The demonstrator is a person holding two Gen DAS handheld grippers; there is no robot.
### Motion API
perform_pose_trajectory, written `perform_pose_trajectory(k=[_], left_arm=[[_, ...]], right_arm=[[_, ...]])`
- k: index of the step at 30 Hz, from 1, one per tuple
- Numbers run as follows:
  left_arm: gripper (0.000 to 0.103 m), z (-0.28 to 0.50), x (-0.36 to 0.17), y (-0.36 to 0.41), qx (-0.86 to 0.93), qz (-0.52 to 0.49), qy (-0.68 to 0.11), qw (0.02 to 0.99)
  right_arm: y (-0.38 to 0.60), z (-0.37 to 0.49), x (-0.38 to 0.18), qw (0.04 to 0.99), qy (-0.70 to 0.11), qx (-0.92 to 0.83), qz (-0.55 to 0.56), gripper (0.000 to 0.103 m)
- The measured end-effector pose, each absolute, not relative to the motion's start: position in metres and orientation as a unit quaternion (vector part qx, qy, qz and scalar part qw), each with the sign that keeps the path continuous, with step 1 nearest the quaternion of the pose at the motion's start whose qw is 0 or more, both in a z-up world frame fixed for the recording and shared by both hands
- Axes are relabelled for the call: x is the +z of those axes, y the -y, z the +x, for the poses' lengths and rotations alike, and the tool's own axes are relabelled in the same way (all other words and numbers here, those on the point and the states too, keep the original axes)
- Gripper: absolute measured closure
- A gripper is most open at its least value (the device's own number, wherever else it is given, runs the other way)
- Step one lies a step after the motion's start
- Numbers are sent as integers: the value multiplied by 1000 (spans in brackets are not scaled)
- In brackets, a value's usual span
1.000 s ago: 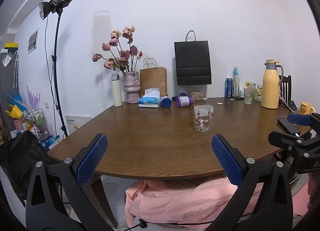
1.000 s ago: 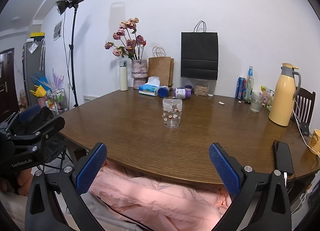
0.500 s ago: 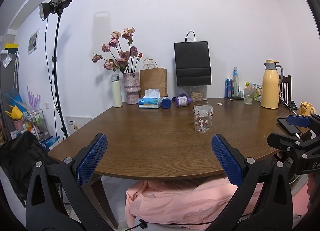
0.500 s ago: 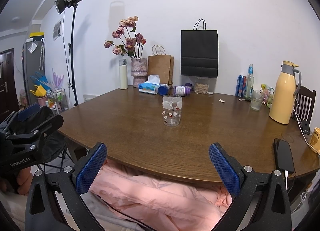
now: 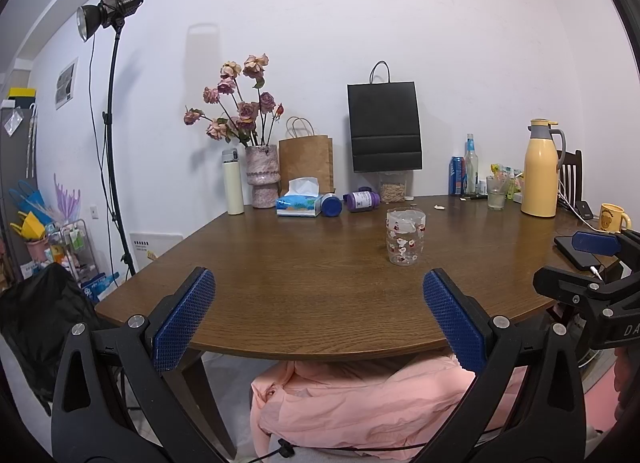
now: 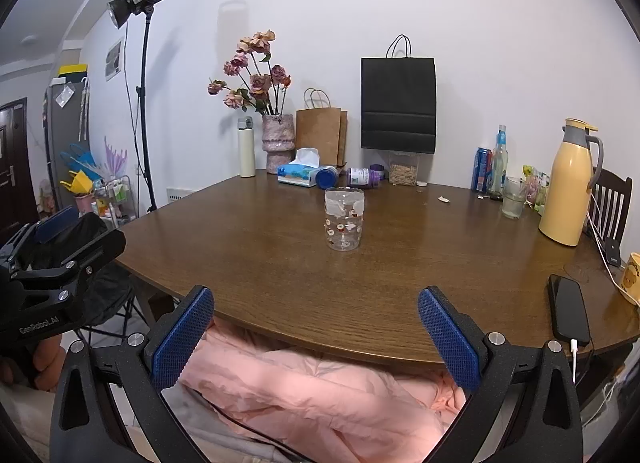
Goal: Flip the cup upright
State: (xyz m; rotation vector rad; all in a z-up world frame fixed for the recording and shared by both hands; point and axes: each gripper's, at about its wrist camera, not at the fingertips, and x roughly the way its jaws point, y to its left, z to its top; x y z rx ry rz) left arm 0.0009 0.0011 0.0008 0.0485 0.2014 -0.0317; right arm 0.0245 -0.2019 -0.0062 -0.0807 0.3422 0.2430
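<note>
A clear glass cup [image 5: 405,237] printed with small red and white figures stands on end near the middle of the round wooden table [image 5: 304,283]. It also shows in the right wrist view, cup [image 6: 344,225]. I cannot tell which end is its mouth. My left gripper [image 5: 316,279] is open and empty at the table's near edge, well short of the cup. My right gripper [image 6: 316,295] is also open and empty, back from the near edge. Each gripper shows at the side of the other's view: right gripper [image 5: 592,263], left gripper [image 6: 60,247].
Along the back stand a vase of dried roses [image 5: 262,175], a white flask [image 5: 233,182], a tissue box [image 5: 299,203], two purple bottles lying down, paper bags and a yellow jug [image 5: 541,169]. A black phone [image 6: 568,311] charges at the right edge. Pink cloth [image 6: 320,391] lies under the near edge.
</note>
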Motion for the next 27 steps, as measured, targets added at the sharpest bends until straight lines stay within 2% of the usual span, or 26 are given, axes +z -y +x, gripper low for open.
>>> perform_pose_trajectory(k=[12, 17, 20, 27], left_arm=[[0, 25, 5, -5, -31, 26, -118, 992], [0, 68, 25, -8, -21, 34, -112, 993], [0, 96, 42, -15, -27, 0, -110, 994], [0, 196, 65, -11, -93, -22, -183, 978]], right_arm=[[203, 39, -8, 981, -157, 104, -54, 0], [220, 81, 4, 982, -158, 103, -28, 0], [233, 117, 17, 979, -175, 103, -11, 0], [255, 209, 59, 969, -215, 119, 9, 0]])
